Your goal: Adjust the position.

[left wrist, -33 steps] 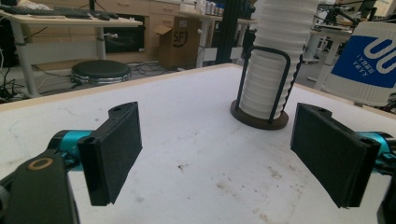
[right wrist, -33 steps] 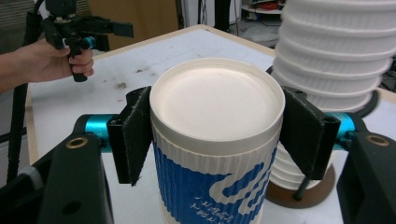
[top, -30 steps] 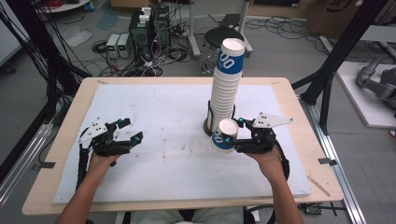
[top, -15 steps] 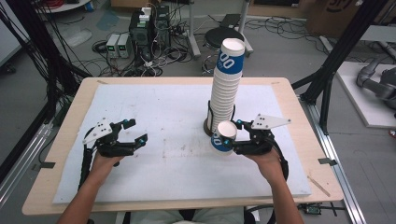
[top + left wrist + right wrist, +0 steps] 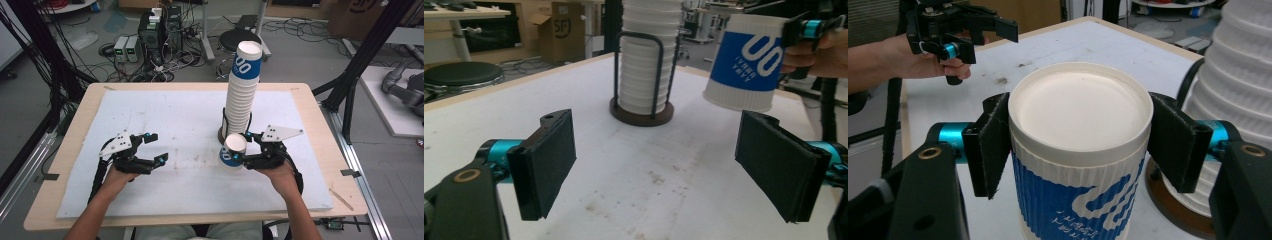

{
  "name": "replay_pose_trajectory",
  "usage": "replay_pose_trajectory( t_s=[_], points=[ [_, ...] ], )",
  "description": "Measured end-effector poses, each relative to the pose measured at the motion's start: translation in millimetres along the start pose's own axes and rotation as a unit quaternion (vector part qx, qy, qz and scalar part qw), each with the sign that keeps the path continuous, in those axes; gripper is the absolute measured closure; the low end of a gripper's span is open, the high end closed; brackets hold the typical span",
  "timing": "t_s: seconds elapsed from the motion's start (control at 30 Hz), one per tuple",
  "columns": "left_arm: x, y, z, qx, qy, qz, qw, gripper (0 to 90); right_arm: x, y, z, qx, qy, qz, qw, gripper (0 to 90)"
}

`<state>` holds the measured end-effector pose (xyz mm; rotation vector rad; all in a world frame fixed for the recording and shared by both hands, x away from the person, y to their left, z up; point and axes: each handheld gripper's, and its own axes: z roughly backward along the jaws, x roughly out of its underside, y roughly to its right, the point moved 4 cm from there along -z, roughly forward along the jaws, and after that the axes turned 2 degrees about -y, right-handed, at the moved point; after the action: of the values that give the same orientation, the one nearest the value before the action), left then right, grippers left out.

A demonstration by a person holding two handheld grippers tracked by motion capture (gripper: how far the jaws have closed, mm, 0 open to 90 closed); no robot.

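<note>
Partly hidden: cup (image 5: 1080, 165) sides behind right claw (image 5: 1080, 145) pads.

Blue-and-white ribbed cup (image 5: 1080, 165), black tongs (image 5: 1080, 137)

A robotics lab or workshop. Beyond the table's far edge, computer boxes (image 5: 159, 26) sit among tangled cables (image 5: 165, 65) on grey floor. Black frame struts (image 5: 365, 55) stand at right.

The stack of cups (image 5: 645, 55) runs off the left claw view's top edge; the held cup (image 5: 1079, 165) loses its bottom (small print unreadable) below the right claw view.
</note>
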<state>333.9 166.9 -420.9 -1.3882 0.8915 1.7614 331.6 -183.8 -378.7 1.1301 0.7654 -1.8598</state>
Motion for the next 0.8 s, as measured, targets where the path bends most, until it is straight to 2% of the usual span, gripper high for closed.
replay_pose_trajectory(
  t_s=[0.33, 0.43, 0.63, 0.8],
  points=[
    [-4.0, 18.6, -15.9, 0.039, -0.009, -0.013, 0.9991, 16.4, -2.5, -11.0, -15.5, -0.025, -0.003, 0.015, 0.9996, 31.4],
    [-4.8, 24.1, -21.0, 0.057, -0.007, -0.011, 0.9983, 16.4, -5.0, -12.0, -18.2, -0.028, 0.0, 0.017, 0.9995, 31.5],
    [-10.9, 36.2, -29.4, 0.089, -0.001, -0.022, 0.9957, 16.3, -11.7, -17.9, -25.2, -0.042, 0.003, 0.024, 0.9988, 31.5],
    [-12.4, 43.3, -36.9, 0.103, -0.004, -0.035, 0.994, 16.1, -17.1, -23.1, -32.2, -0.06, 0.011, 0.022, 0.9979, 31.5]
  ],
)
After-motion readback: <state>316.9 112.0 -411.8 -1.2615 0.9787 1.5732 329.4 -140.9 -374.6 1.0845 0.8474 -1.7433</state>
